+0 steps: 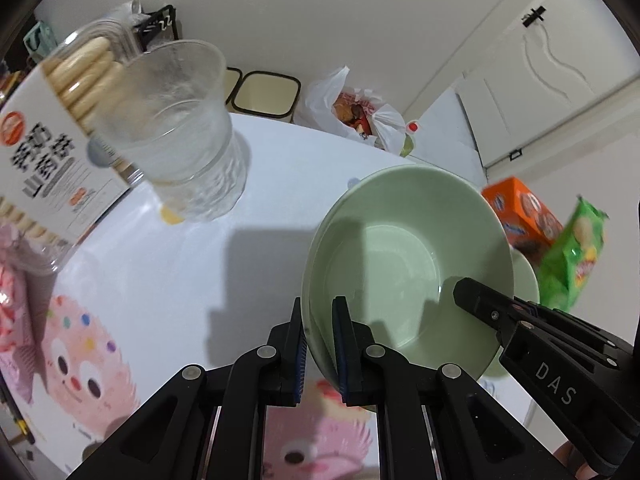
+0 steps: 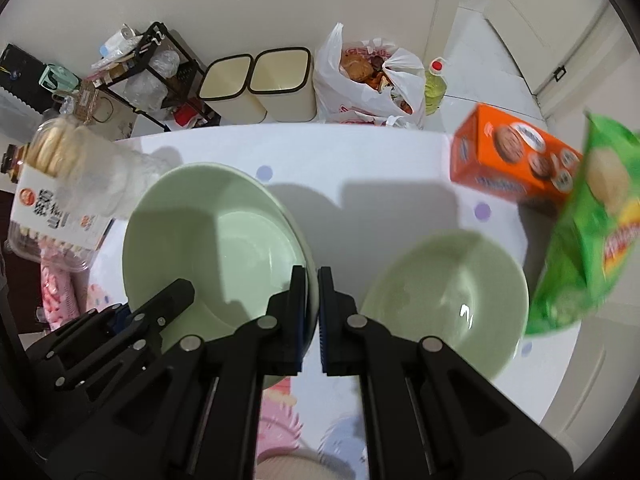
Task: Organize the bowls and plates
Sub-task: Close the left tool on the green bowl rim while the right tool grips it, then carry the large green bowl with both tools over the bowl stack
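Observation:
A pale green bowl [image 1: 400, 248] [image 2: 216, 232] is held between both grippers, a little above the white tablecloth. My left gripper [image 1: 319, 304] is shut on its left rim and also shows in the right wrist view [image 2: 180, 288]. My right gripper [image 2: 311, 276] is shut on the opposite rim, and its tip [image 1: 468, 292] reaches in over the bowl's right side in the left wrist view. A second rim line shows just under the held bowl's edge; I cannot tell whether another bowl is nested there. A second green bowl [image 2: 444, 304] [image 1: 526, 280] sits on the table to the right.
A clear plastic cup [image 1: 180, 128] and a tub of biscuits [image 1: 52, 128] stand on the left. An orange biscuit box [image 2: 508, 160] and a green crisps bag [image 2: 592, 220] stand on the right. Behind the table [image 2: 360, 160] are two cream bins [image 2: 256, 80] and a plastic bag [image 2: 368, 76].

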Action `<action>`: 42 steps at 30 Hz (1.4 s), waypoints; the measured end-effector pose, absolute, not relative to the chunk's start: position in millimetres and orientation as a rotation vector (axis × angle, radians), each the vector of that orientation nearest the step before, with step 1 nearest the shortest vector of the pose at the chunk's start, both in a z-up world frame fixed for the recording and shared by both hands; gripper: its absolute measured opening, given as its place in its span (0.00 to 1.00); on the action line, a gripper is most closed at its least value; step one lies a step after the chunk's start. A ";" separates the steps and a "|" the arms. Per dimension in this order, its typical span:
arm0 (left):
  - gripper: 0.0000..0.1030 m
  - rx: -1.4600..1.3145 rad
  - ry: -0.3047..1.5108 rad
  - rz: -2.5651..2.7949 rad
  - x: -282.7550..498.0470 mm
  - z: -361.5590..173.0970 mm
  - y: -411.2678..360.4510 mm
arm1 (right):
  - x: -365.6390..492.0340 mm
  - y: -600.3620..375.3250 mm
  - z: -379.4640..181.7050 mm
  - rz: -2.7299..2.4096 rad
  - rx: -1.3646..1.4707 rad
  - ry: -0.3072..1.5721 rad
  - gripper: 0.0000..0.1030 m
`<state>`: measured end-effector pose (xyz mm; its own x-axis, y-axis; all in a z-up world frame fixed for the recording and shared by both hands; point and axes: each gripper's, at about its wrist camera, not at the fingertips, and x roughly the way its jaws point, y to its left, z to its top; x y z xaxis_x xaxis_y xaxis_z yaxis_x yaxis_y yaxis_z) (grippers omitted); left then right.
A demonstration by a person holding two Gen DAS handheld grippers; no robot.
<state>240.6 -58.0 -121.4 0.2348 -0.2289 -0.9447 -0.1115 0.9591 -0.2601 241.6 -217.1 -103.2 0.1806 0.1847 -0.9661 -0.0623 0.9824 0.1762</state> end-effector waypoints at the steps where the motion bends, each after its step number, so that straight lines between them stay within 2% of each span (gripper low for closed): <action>1: 0.11 -0.298 1.330 -0.083 234.0 -117.6 -57.2 | 235.5 -217.1 -100.1 0.174 0.110 1.377 0.07; 9: 0.10 -0.258 1.313 -0.109 168.3 -89.4 -61.2 | 174.2 -223.2 -77.8 0.173 0.128 1.350 0.07; 22: 0.09 -0.195 1.317 -0.150 74.9 -73.3 -84.6 | 63.4 -241.5 -67.7 0.157 0.153 1.361 0.09; 42: 0.09 -0.159 1.399 -0.166 19.9 -120.4 -101.3 | 0.4 -250.0 -106.7 0.145 0.149 1.415 0.10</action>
<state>19.9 -101.3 -120.4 0.1634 -0.2094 -0.9641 0.0223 0.9777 -0.2086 0.4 -250.0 -106.7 0.1498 0.1892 -0.9705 -0.0114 0.9818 0.1896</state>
